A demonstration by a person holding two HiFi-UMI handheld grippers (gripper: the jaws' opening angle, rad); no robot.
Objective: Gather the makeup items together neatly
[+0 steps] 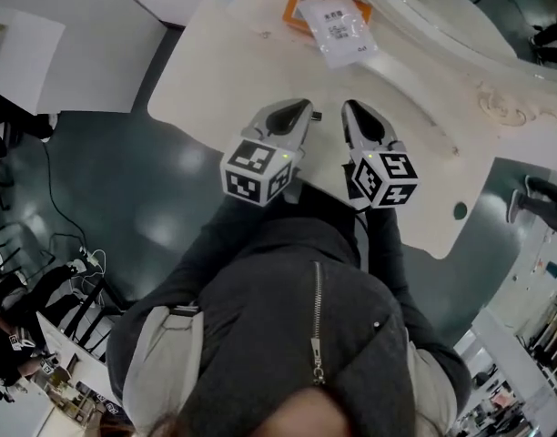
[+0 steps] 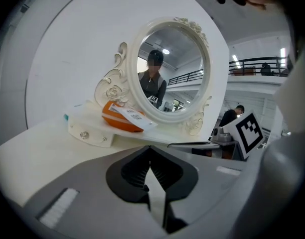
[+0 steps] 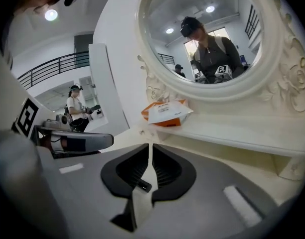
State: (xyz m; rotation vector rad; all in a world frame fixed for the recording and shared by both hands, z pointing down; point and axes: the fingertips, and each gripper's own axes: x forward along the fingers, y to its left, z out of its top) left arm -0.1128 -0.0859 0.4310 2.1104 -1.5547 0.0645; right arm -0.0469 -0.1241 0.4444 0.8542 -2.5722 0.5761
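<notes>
Fingers pressed together and empty, my left gripper [image 1: 299, 109] and right gripper [image 1: 354, 113] hover mid-frame over the cream surface [image 1: 215, 71], aimed at the flat orange packet [image 1: 293, 12] up top.

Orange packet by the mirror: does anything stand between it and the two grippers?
Nothing visible does. Only bare table lies between the left gripper, the right gripper and the orange packet. A white packet lies on top of it.
</notes>
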